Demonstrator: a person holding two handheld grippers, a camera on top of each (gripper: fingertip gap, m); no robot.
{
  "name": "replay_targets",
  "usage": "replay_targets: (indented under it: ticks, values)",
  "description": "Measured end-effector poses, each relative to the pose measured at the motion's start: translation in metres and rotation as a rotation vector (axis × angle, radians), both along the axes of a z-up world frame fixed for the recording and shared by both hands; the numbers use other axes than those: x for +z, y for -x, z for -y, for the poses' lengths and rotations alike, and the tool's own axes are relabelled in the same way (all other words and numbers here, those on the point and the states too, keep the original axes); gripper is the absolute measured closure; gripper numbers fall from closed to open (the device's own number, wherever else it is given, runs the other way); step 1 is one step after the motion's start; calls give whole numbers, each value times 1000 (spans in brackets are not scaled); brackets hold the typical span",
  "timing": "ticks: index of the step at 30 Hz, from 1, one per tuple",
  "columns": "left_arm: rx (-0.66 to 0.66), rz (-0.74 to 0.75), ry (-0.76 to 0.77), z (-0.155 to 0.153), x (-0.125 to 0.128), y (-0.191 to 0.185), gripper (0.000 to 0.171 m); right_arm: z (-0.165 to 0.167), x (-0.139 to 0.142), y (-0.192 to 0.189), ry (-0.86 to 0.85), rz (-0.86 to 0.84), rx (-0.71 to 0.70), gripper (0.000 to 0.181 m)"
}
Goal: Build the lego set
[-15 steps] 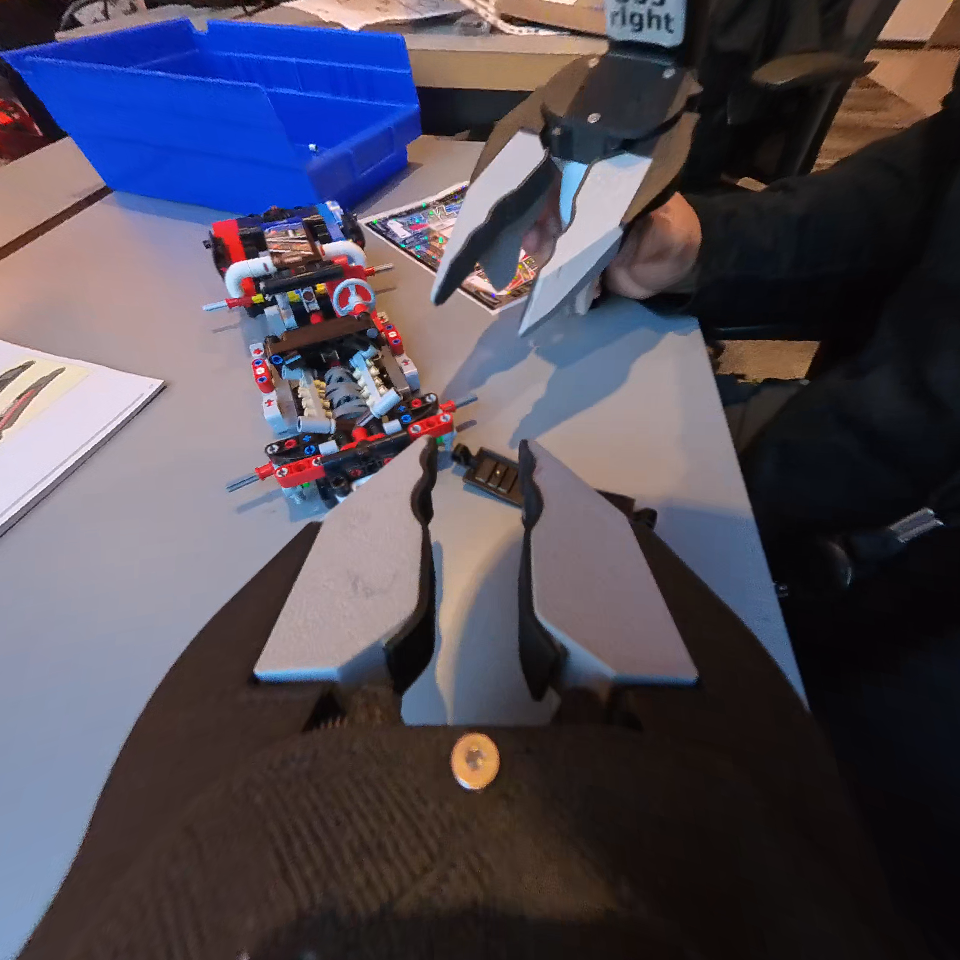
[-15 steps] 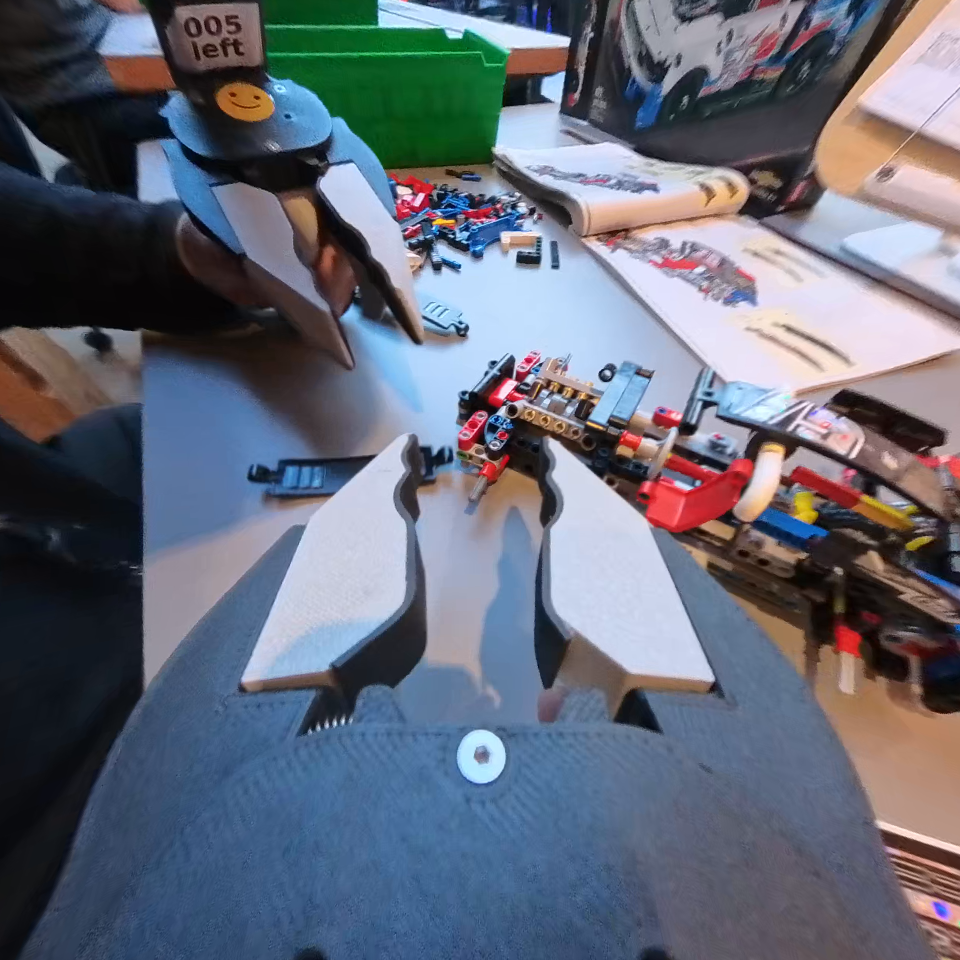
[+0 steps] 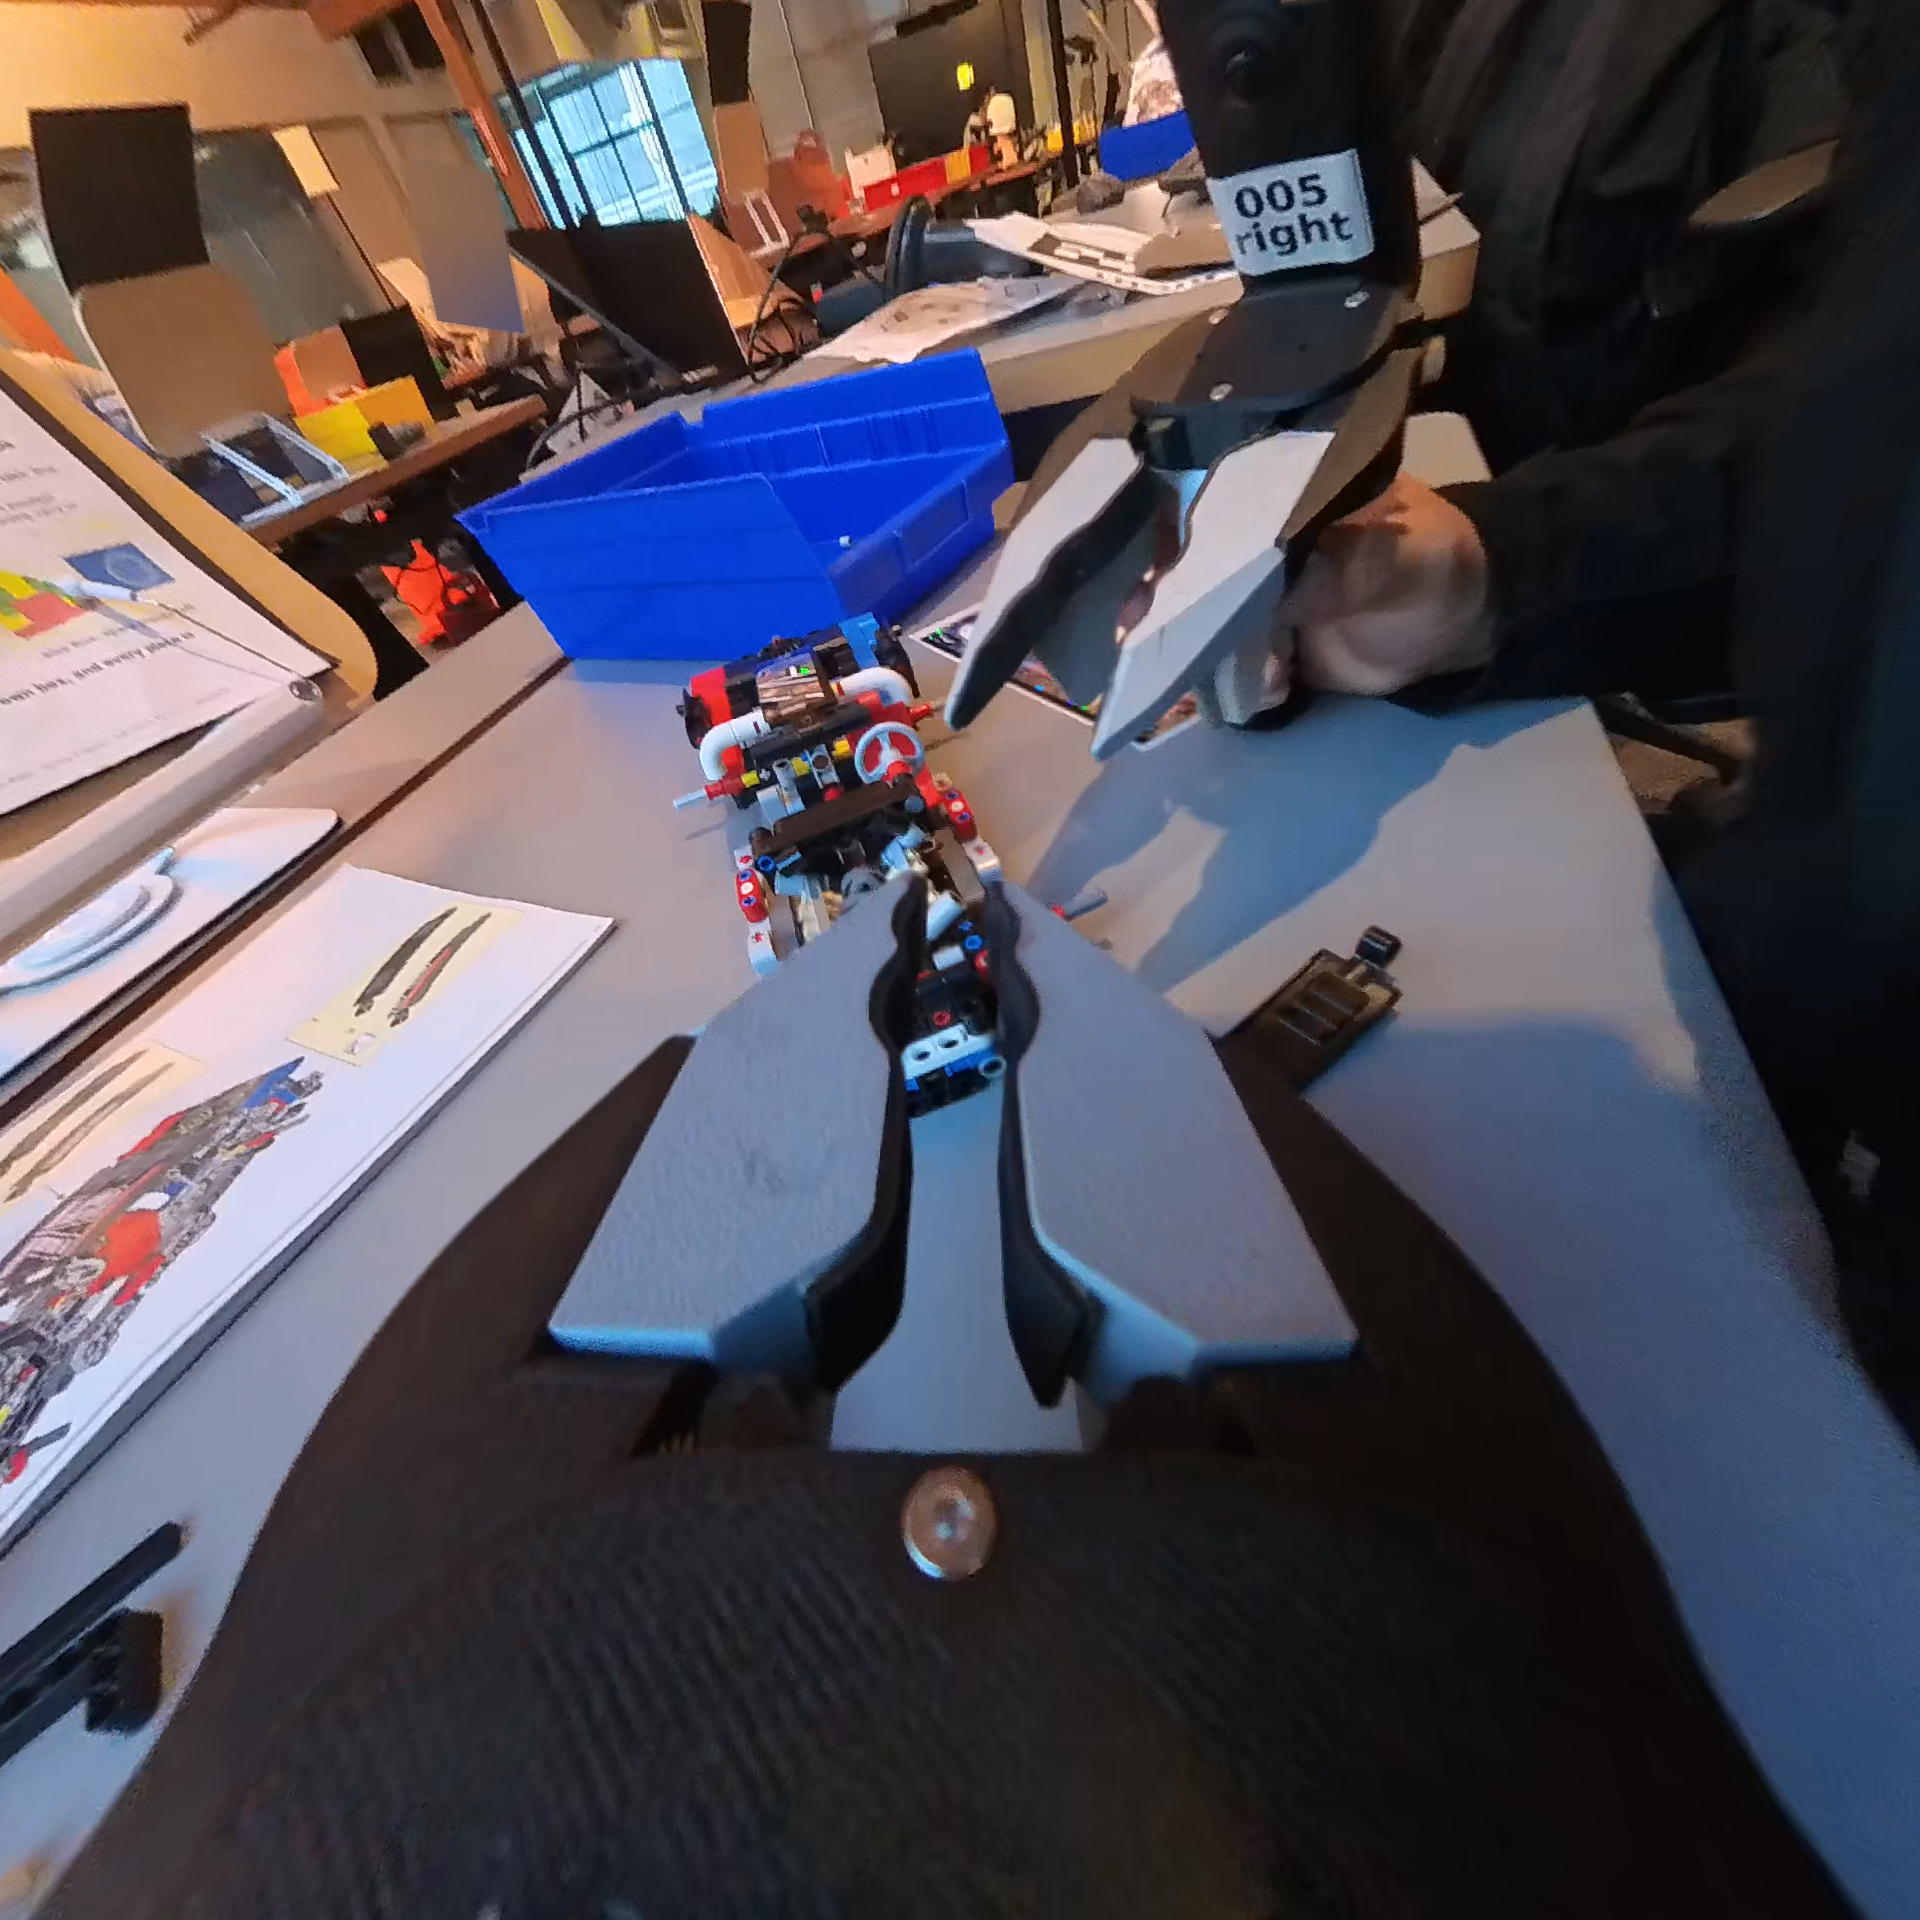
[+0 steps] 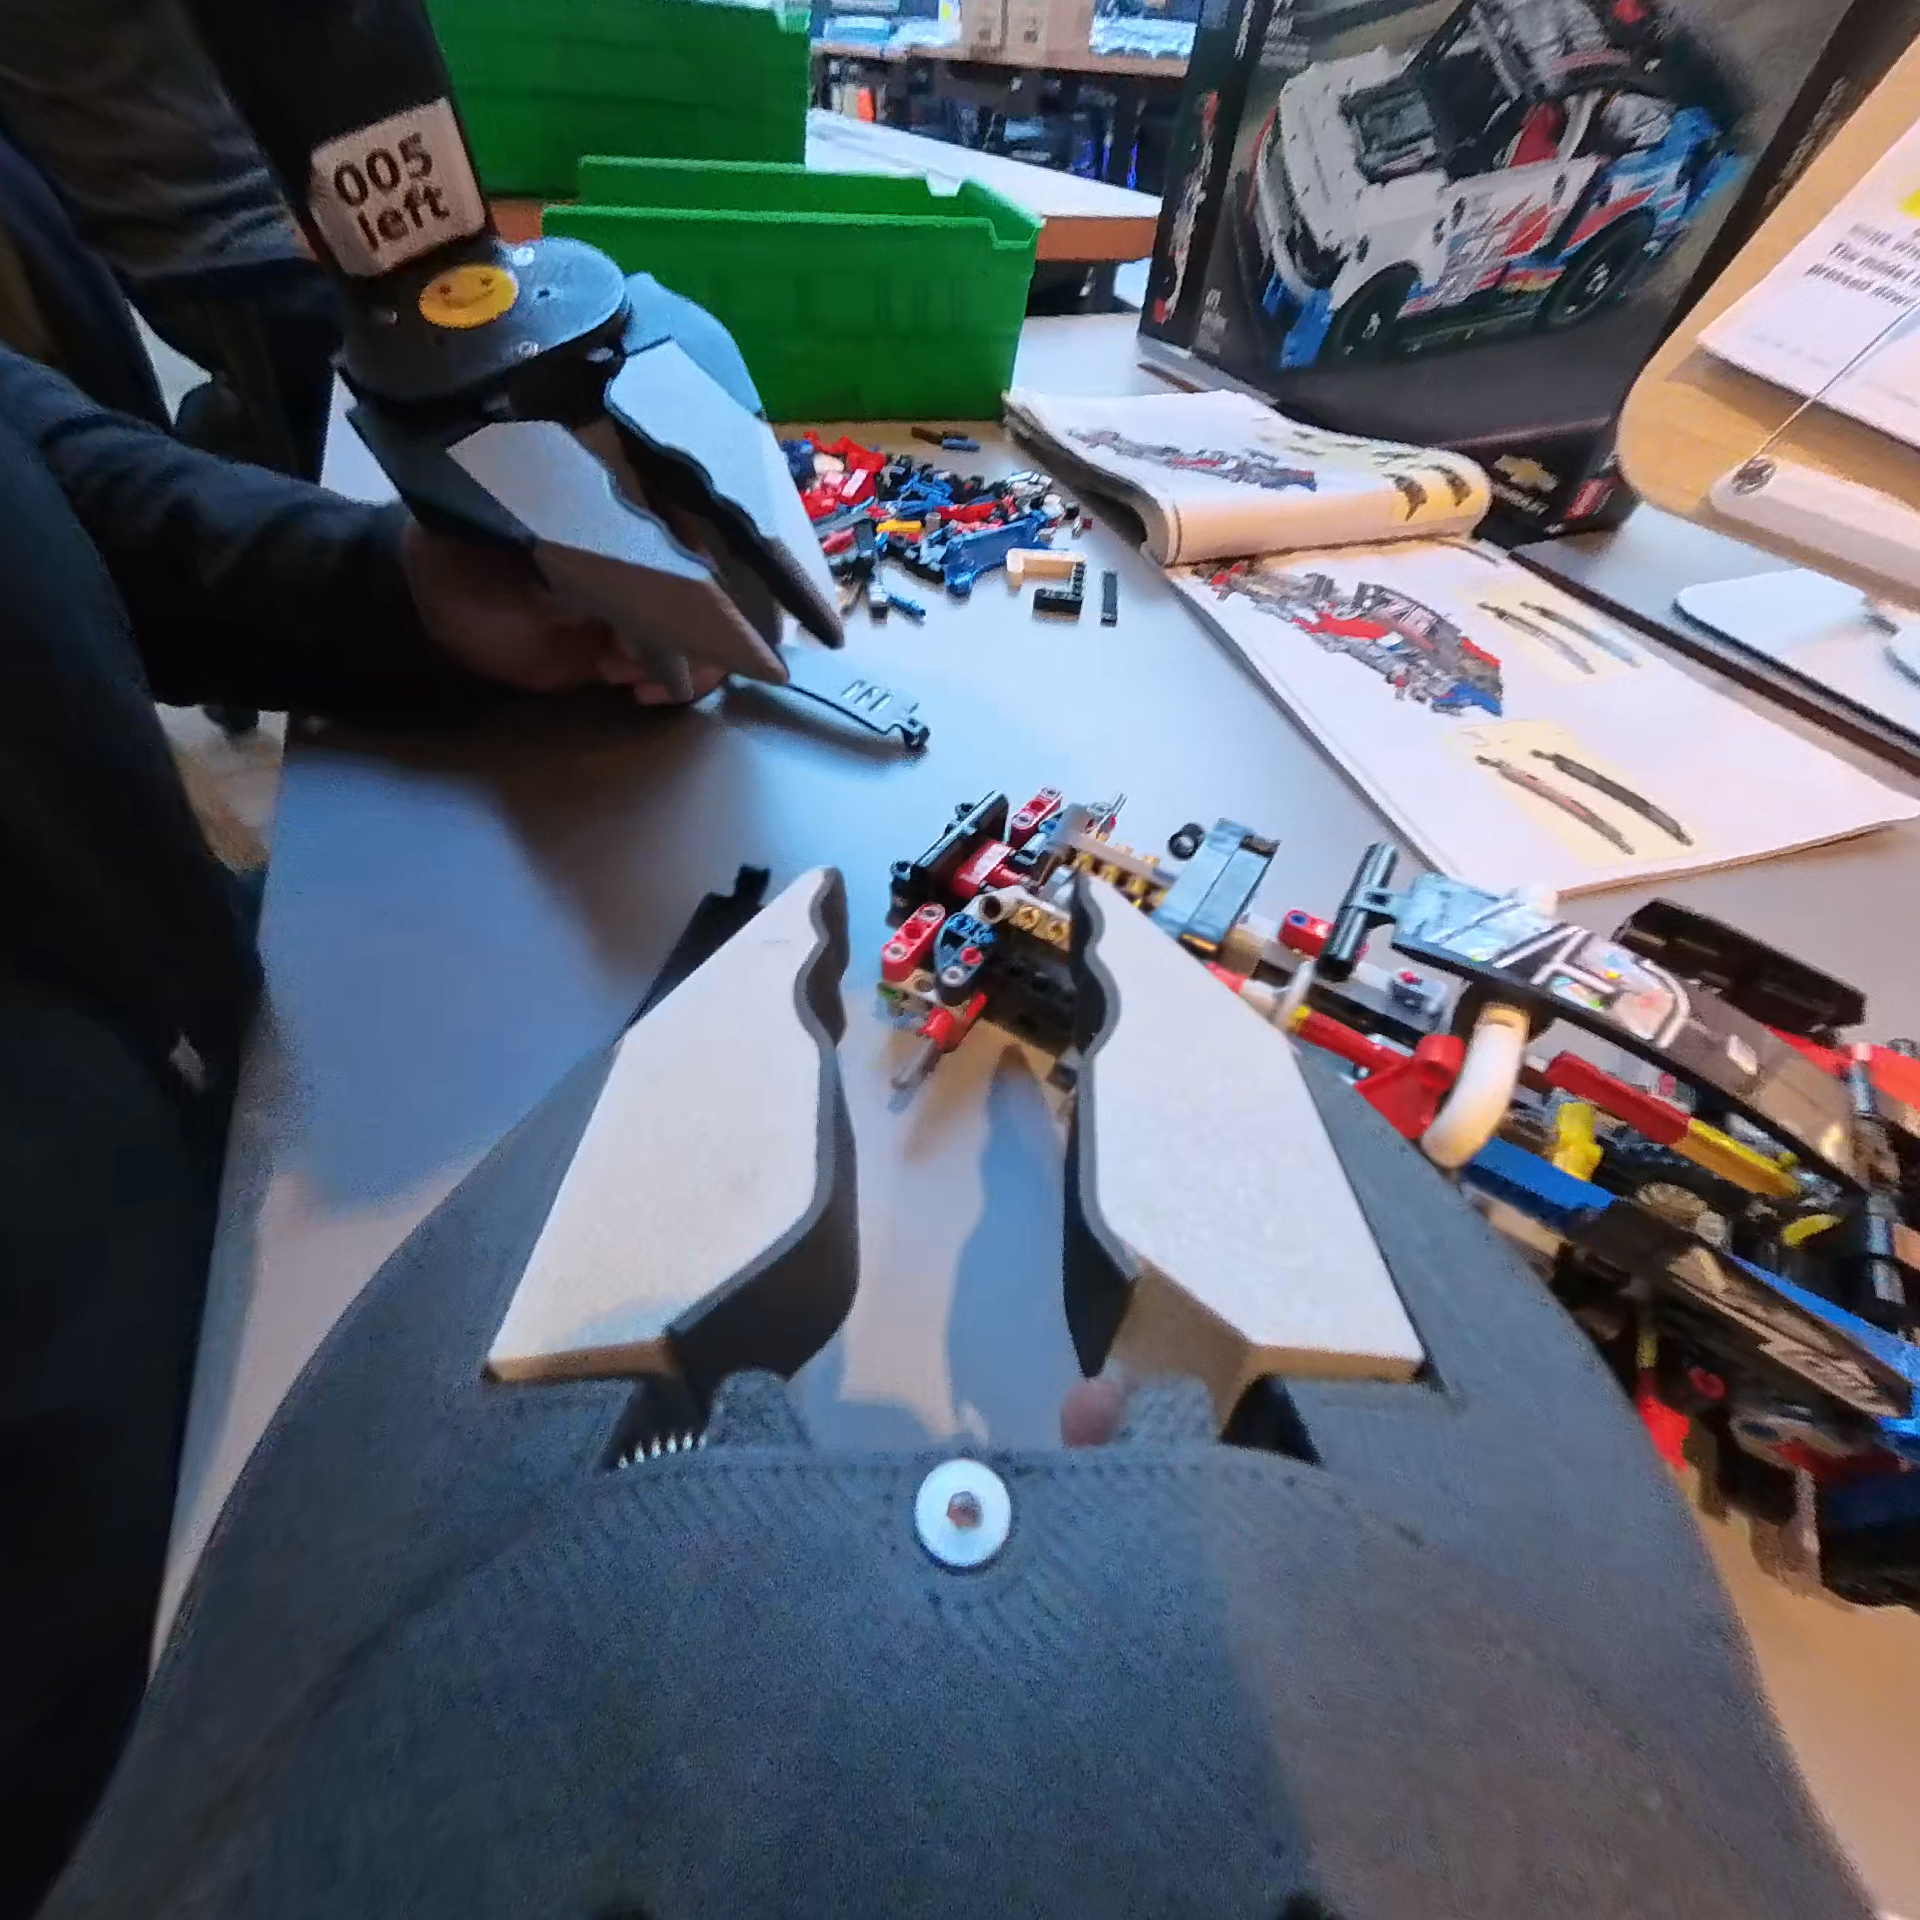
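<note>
Since half a second ago the left gripper (image 3: 951, 914) has tilted up and swung from the loose black ribbed plate (image 3: 1325, 1000) toward the long red, blue and black brick-built car chassis (image 3: 831, 769) on the grey table (image 3: 1507, 1122). Its fingers, narrowly apart and holding nothing, now frame the chassis's near end. The right gripper (image 4: 961, 925), parted wider and empty, hovers at that same end.

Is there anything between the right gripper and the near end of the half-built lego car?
Nothing visible does. The open right gripper points straight at the red, black and blue half-built lego car, with only bare grey table between. A flat black piece lies partly behind its left finger.
</note>
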State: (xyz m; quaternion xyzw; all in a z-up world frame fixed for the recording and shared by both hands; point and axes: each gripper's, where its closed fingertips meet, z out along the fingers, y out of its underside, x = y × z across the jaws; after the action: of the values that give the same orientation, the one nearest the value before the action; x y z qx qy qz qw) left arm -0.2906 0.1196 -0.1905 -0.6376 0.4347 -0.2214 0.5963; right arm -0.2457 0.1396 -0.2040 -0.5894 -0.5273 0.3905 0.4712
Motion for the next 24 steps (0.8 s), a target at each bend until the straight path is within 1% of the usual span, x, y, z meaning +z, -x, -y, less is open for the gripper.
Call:
replay_targets:
  ticks: [5, 9, 11, 15, 20, 24]
  values:
    - [-34, 36, 11, -10, 4, -8, 164, -17, 20, -6, 2, -121, -45, 145]
    - [-42, 99, 23, -17, 12, -10, 162, -20, 31, -5, 28, -191, 10, 139]
    - [-37, 92, 13, -19, 11, -9, 164, -25, 35, -4, 26, -215, 13, 138]
    - [-38, 97, 39, -25, 9, -9, 163, -38, 40, 0, 45, -250, 19, 139]
    - [-39, 167, 96, -30, 13, -3, 162, -44, 40, 5, 44, -253, 31, 141]
    - [-38, 188, 107, -31, 14, -1, 162, -47, 40, 4, 36, -248, 12, 143]
